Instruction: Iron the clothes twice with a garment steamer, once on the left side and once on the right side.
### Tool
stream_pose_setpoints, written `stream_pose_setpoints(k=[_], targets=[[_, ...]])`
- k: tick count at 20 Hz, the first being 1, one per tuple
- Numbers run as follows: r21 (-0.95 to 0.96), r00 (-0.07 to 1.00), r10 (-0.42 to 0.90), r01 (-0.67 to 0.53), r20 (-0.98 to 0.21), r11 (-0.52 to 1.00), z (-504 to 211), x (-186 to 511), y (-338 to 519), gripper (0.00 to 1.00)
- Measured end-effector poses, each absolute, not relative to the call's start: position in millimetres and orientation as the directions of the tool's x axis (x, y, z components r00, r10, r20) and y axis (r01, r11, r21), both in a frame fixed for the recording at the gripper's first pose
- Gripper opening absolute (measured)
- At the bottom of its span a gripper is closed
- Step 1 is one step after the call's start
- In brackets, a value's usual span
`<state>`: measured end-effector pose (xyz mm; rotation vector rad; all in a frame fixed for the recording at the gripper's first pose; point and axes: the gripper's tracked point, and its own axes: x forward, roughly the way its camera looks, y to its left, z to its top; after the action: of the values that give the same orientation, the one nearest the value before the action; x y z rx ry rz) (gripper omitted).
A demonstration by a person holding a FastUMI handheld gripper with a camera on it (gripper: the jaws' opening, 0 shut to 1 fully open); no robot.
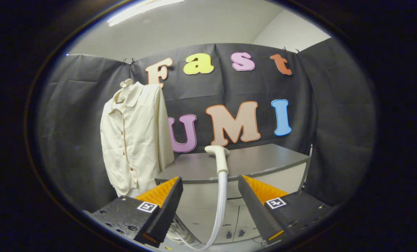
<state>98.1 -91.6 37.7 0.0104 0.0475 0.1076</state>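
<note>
A cream shirt hangs in front of the black cloth wall, off the left end of a grey cabinet. It has a collar and long sleeves, and a row of small dark red buttons runs down its front. The cloth looks a little creased, and the hem falls below the level of the cabinet top.

The steamer head is white, with a curved nozzle pointing left toward the shirt. It stands upright at the front edge of the cabinet top, near the middle, and its pale hose drops down the cabinet front and loops away to the left near the floor.

Each finger carries a small square black-and-white marker; no readable words show on the shirt or steamer.

The gripper is held level, aimed at the cabinet front, its fingers spread wide and holding nothing. The steamer head and hose lie beyond the gap between them, untouched.
</note>
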Motion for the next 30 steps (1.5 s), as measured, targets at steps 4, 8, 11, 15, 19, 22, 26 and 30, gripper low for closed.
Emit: stream_pose_setpoints(k=[4,8,11,15,19,22,26,30], targets=[[0.013,0.989,0.131,-0.131,-0.062,0.991,57.3,142.3,-92.3,0.97],[0.014,0.985,0.147,-0.147,-0.086,0.989,79.0,191.3,-92.5,0.96],[0.007,0.983,0.136,-0.136,-0.124,0.991,87.8,232.9,-99.2,0.97],[0.053,0.966,0.141,-0.133,-0.219,0.99,86.2,284.1,-107.2,0.97],[0.09,0.922,0.167,-0.145,-0.35,0.985,71.5,330.1,-102.9,0.97],[0.103,0.873,0.185,-0.155,-0.451,0.983,60.8,355.6,-97.4,0.94],[0.177,0.789,0.211,-0.132,-0.576,0.975,54.6,377.2,-91.4,0.86],[0.177,0.722,0.195,-0.102,-0.664,0.979,48.6,377.3,-92.7,0.57]])
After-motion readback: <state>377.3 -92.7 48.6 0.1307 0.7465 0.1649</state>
